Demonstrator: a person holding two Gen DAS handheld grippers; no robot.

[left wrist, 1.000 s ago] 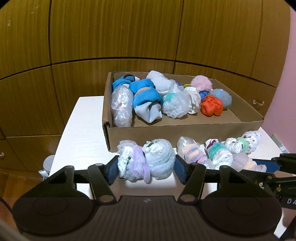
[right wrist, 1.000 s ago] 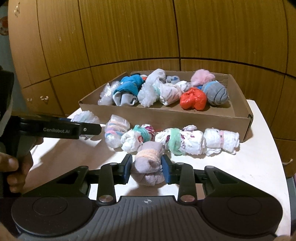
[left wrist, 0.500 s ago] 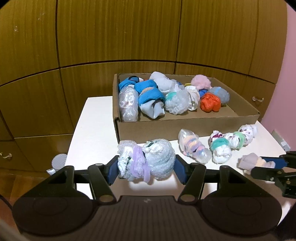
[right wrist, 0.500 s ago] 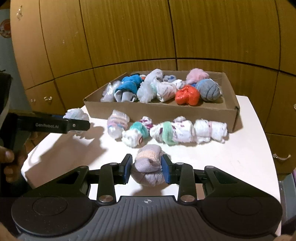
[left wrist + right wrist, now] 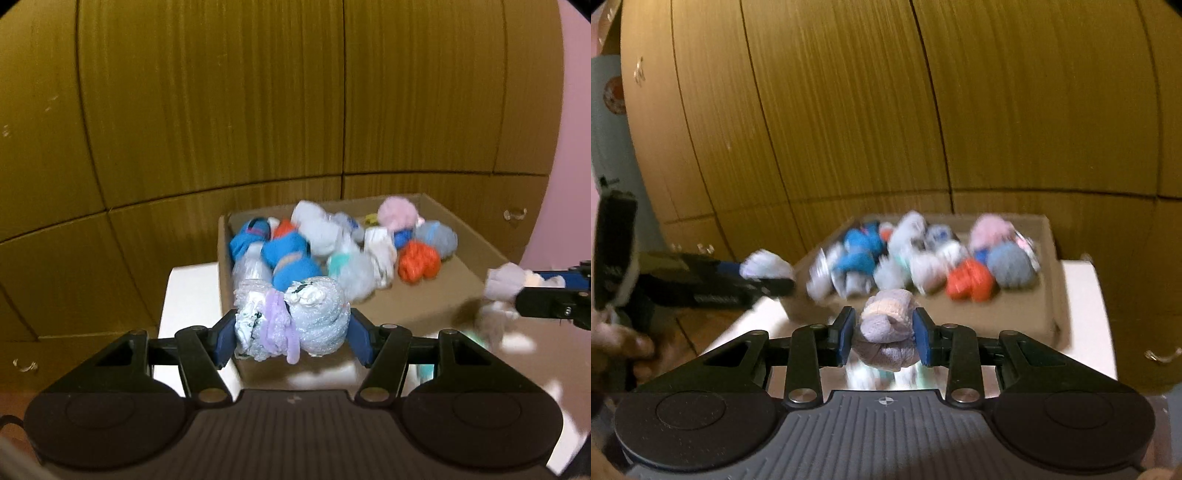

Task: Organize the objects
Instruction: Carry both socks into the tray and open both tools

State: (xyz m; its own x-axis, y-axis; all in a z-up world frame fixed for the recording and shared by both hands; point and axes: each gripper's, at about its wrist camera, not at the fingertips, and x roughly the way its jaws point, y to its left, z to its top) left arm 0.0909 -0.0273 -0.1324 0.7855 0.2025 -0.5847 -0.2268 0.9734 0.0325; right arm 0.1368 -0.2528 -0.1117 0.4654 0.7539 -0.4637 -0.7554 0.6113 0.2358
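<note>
My left gripper (image 5: 291, 326) is shut on a bubble-wrapped white bundle with a lilac band (image 5: 291, 319), held in the air in front of the cardboard box (image 5: 476, 236). My right gripper (image 5: 884, 334) is shut on a grey-lilac rolled sock with a peach band (image 5: 886, 328), also lifted, just before the box's (image 5: 1051, 258) front wall. Each gripper shows in the other's view: the right gripper (image 5: 517, 286) at the right edge, the left gripper (image 5: 764, 271) at the left. Inside the box lie several rolled socks, among them blue (image 5: 288, 258), orange (image 5: 419, 260) and pink (image 5: 399, 212).
The box stands on a white table (image 5: 1084, 295) against a wall of wooden cabinet doors (image 5: 258, 92). Blurred rolled socks (image 5: 491, 328) lie on the table before the box, mostly hidden by the grippers. A hand (image 5: 617, 347) holds the left gripper's handle.
Both grippers have risen with their bundles and moved toward the box, which now sits lower and nearer in both views. The row of socks on the table has dropped behind the grippers.
</note>
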